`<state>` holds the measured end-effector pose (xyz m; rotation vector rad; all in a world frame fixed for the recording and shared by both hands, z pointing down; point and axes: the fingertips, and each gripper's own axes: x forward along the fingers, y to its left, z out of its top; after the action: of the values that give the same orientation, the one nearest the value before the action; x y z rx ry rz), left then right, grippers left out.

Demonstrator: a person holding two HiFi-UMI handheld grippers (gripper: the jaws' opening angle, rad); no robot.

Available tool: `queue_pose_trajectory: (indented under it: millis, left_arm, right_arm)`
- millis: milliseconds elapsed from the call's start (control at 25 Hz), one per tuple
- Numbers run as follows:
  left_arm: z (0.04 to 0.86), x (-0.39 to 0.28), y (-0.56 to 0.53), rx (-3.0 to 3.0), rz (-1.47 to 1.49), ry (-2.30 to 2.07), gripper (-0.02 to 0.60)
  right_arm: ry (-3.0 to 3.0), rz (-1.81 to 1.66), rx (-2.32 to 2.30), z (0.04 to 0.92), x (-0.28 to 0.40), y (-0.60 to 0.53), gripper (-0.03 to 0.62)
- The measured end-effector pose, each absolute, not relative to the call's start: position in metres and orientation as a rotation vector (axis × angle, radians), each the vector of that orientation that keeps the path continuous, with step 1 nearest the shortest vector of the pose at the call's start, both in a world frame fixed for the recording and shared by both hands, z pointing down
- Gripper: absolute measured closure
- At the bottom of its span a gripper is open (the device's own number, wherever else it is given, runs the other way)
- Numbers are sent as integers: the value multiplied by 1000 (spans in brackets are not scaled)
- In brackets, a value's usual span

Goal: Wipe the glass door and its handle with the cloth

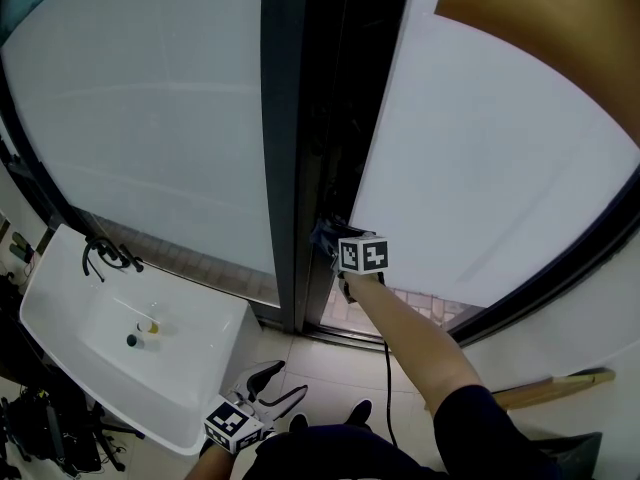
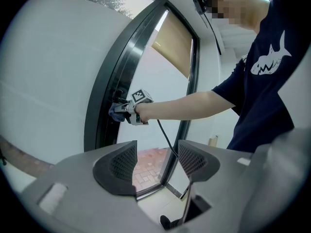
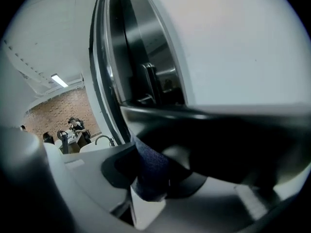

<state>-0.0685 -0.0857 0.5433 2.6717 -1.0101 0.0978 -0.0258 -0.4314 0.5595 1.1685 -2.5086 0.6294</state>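
My right gripper (image 1: 332, 246) is shut on a dark blue cloth (image 1: 322, 234) and presses it against the dark door frame (image 1: 290, 168), between the two frosted glass panes (image 1: 150, 118). In the right gripper view the cloth (image 3: 150, 171) is bunched between the jaws, right under the door's dark handle bar (image 3: 218, 125). The left gripper view shows the cloth (image 2: 116, 111) on the frame at arm's length. My left gripper (image 1: 278, 386) hangs low near my body, open and empty, with its jaws (image 2: 155, 161) pointing at the door.
A white sink (image 1: 60, 308) with a black faucet (image 1: 105, 256) stands at the lower left, close to the left gripper. A wooden stick (image 1: 560, 380) lies on the floor at the right. A black cable (image 1: 388, 378) hangs from the right gripper.
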Motion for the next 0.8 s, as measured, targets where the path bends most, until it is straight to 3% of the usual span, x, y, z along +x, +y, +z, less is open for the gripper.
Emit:
queue_pose_trajectory:
  millis: [520, 800]
  left_arm:
    - [540, -66, -83, 2684, 91, -1005, 321]
    - [539, -63, -85, 2690, 88, -997, 321]
  right_arm:
    - [-2404, 780, 1224, 596, 27, -418, 461]
    - [-2661, 949, 1219, 553, -11, -426, 459]
